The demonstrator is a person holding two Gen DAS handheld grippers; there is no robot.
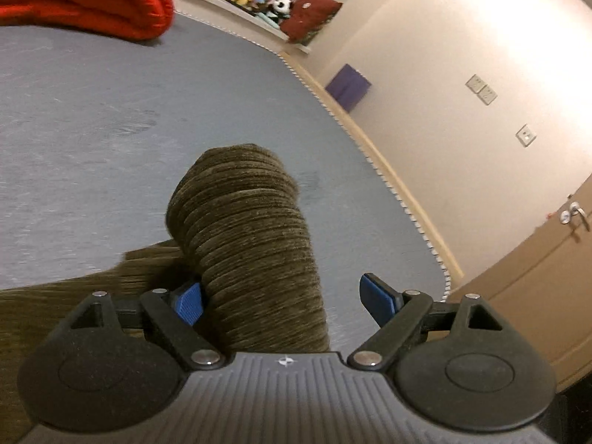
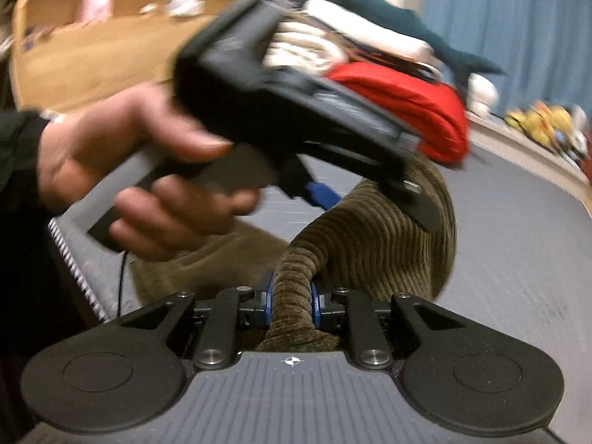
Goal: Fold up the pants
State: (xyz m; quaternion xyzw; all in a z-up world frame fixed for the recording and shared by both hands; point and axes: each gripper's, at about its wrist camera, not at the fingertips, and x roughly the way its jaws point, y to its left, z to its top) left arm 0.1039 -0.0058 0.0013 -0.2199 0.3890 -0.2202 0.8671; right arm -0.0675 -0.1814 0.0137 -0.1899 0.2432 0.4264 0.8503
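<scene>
Pants [image 1: 251, 244]: olive corduroy, lifted off the grey bed [image 1: 111, 111], bunched.
Left gripper [image 1: 285, 299]: fingers spread, cloth against one pad only.
Right gripper [image 2: 292, 303]: clamped on a twisted pants fold.

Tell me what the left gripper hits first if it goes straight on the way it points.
Likely the brown corduroy pants: a bunched fold already stands between the open left gripper fingers. Past it lies the grey bed surface.
</scene>
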